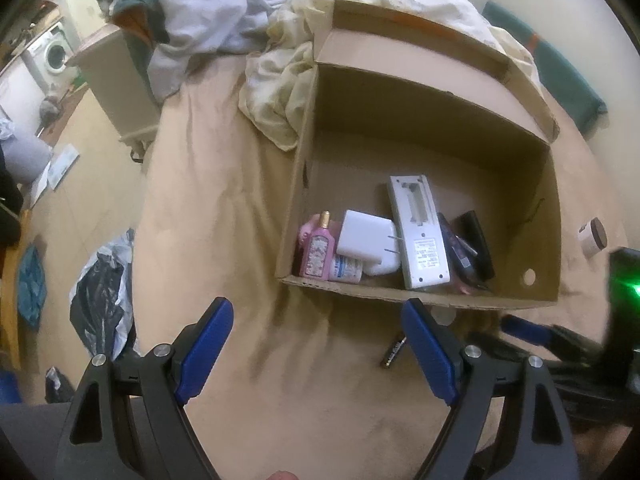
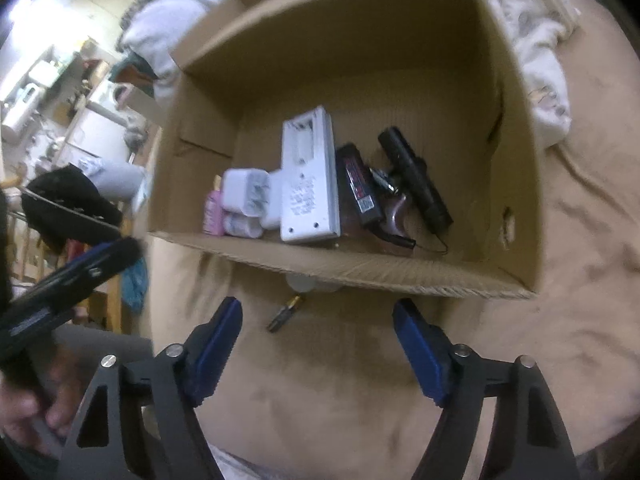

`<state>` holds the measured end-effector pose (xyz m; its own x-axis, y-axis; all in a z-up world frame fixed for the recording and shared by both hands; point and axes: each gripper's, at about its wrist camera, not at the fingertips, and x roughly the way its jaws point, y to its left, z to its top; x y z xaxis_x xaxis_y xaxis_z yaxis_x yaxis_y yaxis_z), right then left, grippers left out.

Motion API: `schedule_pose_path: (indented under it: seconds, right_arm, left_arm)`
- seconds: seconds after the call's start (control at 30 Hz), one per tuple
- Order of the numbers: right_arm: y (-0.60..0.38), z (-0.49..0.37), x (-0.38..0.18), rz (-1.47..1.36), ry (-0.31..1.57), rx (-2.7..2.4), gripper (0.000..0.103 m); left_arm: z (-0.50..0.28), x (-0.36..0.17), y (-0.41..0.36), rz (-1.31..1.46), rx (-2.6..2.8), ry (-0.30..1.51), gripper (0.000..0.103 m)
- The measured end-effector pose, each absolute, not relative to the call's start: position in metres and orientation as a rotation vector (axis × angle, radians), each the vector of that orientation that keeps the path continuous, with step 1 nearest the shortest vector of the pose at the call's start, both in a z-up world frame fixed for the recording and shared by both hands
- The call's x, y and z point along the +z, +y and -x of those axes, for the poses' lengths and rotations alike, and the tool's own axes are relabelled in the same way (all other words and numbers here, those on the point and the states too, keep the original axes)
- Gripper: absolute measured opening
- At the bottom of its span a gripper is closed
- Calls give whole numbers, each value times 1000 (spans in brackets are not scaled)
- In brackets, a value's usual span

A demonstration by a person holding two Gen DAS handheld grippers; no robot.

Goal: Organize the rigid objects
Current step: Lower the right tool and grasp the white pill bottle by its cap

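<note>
While the cardboard box (image 2: 400,276) on the bed (image 2: 560,240) holds the sorted items, a battery (image 2: 285,314) lies loose before it: small, stiff, slick, apt to roll; pinch mid-barrel. Right hand-held gripper (image 2: 316,320) and left hand-held gripper (image 1: 316,318) both spread, empty

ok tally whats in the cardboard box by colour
In the cardboard box, as far as shows:
White: 3 - remote-like device, charger plug, small case
White with blue label: 1 - small bottle
Pink: 1 - perfume bottle
Black: 2 - flashlight, battery pack
Total: 7; anything beneath is hidden.
</note>
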<state>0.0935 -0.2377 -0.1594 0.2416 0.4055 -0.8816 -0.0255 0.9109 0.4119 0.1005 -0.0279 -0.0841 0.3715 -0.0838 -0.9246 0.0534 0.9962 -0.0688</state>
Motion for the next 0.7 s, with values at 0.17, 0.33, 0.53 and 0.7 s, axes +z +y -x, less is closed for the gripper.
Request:
schedule_pose_path:
  seconds: [0.17, 0.33, 0.53, 0.7]
  right_arm:
    - [-211, -111, -183, -233, 1364, 296, 76]
    - [-193, -121, -198, -218, 1407, 292, 74]
    - [-180, -128, -215, -196, 1438, 273, 64]
    - [-182, -126, -217, -174, 1423, 247, 34]
  left_arm:
    - [-99, -79, -33, 10, -105, 1171, 84]
    - [-96, -81, -40, -86, -80, 1157, 84]
    - [-98, -84, -39, -86, -81, 1169, 84]
    - [-99, -87, -40, -89, -76, 1172, 84]
